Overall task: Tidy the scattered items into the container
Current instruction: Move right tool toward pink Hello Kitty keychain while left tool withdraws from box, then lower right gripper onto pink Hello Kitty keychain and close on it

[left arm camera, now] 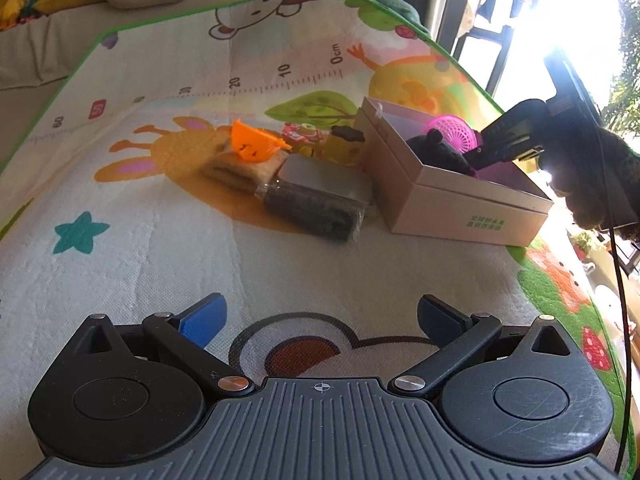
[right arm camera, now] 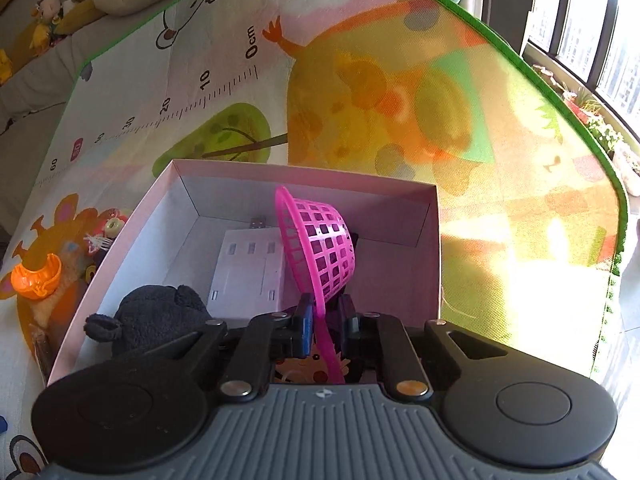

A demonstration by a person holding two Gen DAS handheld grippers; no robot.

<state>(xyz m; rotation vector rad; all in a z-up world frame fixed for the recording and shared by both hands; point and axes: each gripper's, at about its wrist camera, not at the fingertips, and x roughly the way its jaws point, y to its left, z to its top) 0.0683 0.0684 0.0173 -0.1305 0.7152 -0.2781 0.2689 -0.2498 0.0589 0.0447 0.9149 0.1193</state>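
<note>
Pink mesh basket [right arm camera: 320, 248] hangs by its rim, pinched in right gripper [right arm camera: 325, 322] over the box [right arm camera: 436, 248] for dropping; left gripper [left arm camera: 320, 322] fingers wide, empty.

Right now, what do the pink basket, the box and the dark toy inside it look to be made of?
Pink basket: glossy moulded plastic, judging by its shiny square lattice and thin rim, pinched in the right claw.
Box: matte cardboard, seemingly; thin folded walls, creased corners.
Dark toy: fuzzy plush fabric, napped surface, soft round ears.
</note>
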